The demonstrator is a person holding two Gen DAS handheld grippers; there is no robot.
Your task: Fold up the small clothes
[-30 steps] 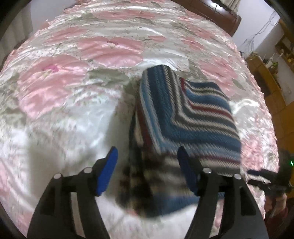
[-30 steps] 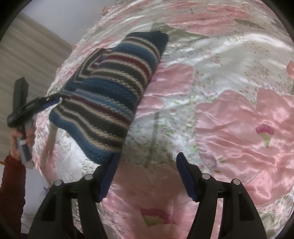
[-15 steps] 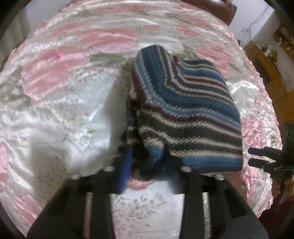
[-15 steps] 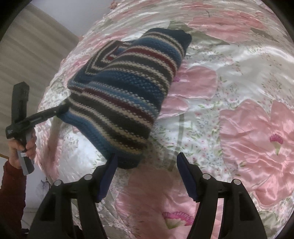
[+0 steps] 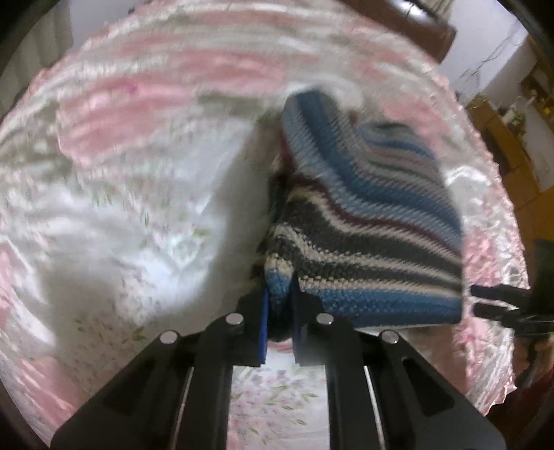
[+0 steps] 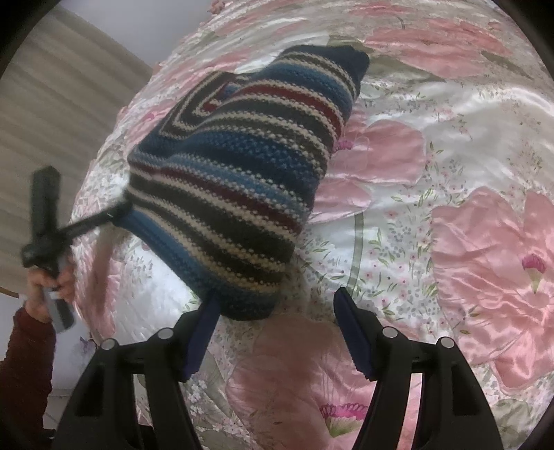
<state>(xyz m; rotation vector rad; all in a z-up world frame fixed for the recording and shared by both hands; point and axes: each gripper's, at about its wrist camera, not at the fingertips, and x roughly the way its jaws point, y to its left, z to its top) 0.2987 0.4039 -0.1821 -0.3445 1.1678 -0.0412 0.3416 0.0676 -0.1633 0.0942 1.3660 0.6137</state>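
Left wrist view: showing the left gripper (image 5: 278, 304) pinched down narrow on a near corner of the striped knit garment (image 5: 367, 221), blue pads pressing the blue hem from both sides with only the bunched wool between them. Lifting that corner clear of the floral satin bedspread (image 5: 138, 214), the rest of the garment sloping away and up to the right, folded over on itself, its far tip blurred. Catching the right gripper (image 5: 484, 301) at the right edge, its two dark fingers lying just beside the garment's right end, apparently not touching it. Showing a wooden headboard (image 5: 415, 24) along the top and wooden furniture (image 5: 509, 152) at the far right. Blurring heavily across the bedspread on the left side.

Right wrist view: showing the right gripper (image 6: 277, 325) standing wide open, gripping nothing, its left blue pad lying against or just under the garment's lowest dark edge; contact there being hard to tell. Showing the striped knit garment (image 6: 235, 180) in bands of blue, dark grey, cream and dark red, hanging over the bedspread (image 6: 432, 194) with its upper point toward the top centre. Showing the left gripper (image 6: 121, 211) at the left, its thin dark fingers closed on the garment's blue hem, held by a hand (image 6: 52, 280) in a dark red sleeve (image 6: 24, 363).
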